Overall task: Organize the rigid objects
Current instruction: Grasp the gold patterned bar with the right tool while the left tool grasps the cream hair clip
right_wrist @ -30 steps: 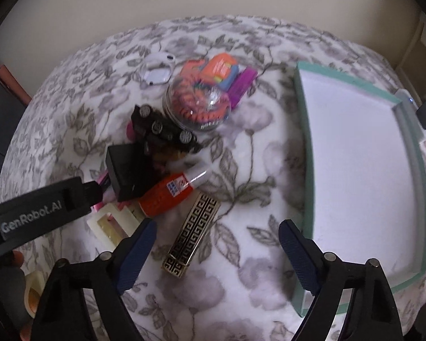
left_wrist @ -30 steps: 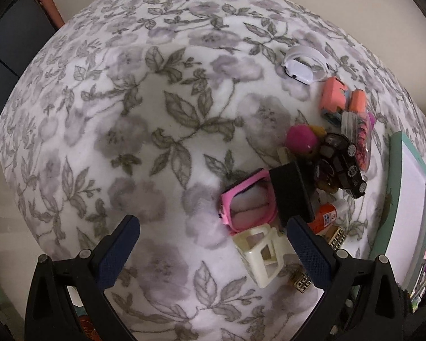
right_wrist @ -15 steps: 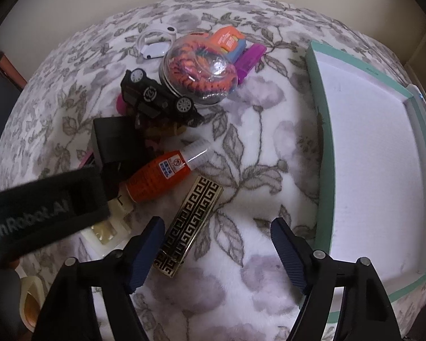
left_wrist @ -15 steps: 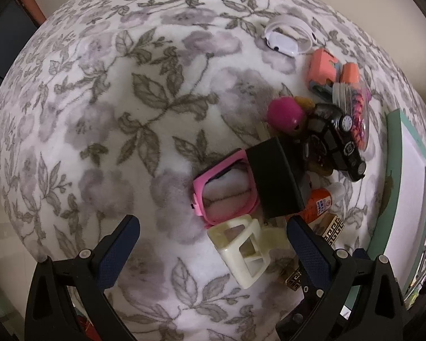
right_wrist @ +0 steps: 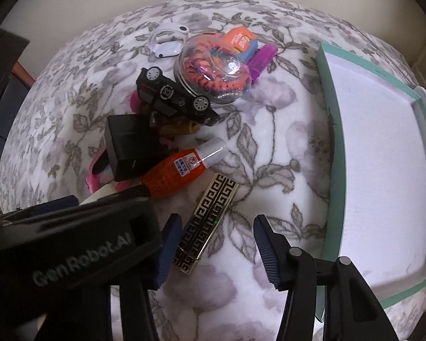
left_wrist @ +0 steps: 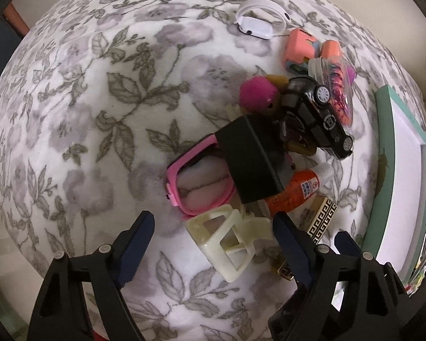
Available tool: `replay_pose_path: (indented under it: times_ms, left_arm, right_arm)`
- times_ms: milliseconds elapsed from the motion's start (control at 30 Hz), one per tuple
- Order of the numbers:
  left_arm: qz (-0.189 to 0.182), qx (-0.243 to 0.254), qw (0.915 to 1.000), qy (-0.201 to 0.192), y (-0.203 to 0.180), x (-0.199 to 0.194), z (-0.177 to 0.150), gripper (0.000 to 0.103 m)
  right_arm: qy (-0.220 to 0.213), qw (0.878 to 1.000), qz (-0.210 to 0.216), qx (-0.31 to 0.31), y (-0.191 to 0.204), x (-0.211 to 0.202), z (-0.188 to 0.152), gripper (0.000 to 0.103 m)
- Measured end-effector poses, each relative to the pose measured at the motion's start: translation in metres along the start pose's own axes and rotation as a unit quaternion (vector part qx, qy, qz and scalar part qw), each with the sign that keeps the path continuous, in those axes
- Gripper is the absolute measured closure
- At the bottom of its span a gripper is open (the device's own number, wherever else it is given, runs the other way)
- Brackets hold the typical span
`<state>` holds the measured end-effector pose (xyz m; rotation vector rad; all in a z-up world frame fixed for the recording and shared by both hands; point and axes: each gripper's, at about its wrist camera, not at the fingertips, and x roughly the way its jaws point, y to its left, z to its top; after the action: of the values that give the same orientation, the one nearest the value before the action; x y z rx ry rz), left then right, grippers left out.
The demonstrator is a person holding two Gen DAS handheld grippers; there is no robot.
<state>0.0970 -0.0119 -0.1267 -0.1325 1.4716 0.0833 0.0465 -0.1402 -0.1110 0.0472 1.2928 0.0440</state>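
Both views are lit dimly and evenly, with only soft shadows cast. Strong fisheye bending and black vignetting are seen at the corners. Glare is shown on the clear dome point(right_wrist: 214, 69), upper centre.

A soft surface under a flowered fleece blanket point(left_wrist: 105, 108), cluttered at one side.

On the blanket lies a heap: a pink frame point(left_wrist: 197, 183) with a black box point(left_wrist: 248, 159) on its edge, a cream clip point(left_wrist: 228, 240), an orange glue bottle point(right_wrist: 179, 170), a gold-and-black patterned case point(right_wrist: 210, 218), and a black toy car point(right_wrist: 174, 98) against a clear dome of orange bands point(right_wrist: 213, 71). A white case point(left_wrist: 255, 24) sits further off; a teal-rimmed white tray point(right_wrist: 335, 130) lies beside the heap.
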Motion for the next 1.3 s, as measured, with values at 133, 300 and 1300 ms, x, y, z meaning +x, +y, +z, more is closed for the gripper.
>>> replay_pose_path:
  times_ms: [133,300,1300]
  left_arm:
    - [0.0,0.003,1.0,0.006,-0.013,0.009,-0.003,0.017]
    - [0.0,-0.007,0.9998,0.017,-0.019,0.018,-0.005,0.018]
    - [-0.044,-0.013,0.9984,0.031,-0.025,0.026,-0.012,0.041]
  right_arm:
    - [0.001,1.0,-0.01,-0.012,0.006,0.009,-0.004,0.047]
    - [0.01,1.0,-0.014,-0.015,0.012,0.02,-0.005,0.048]
    - [0.012,0.998,-0.052,-0.03,-0.003,0.02,-0.008,0.069]
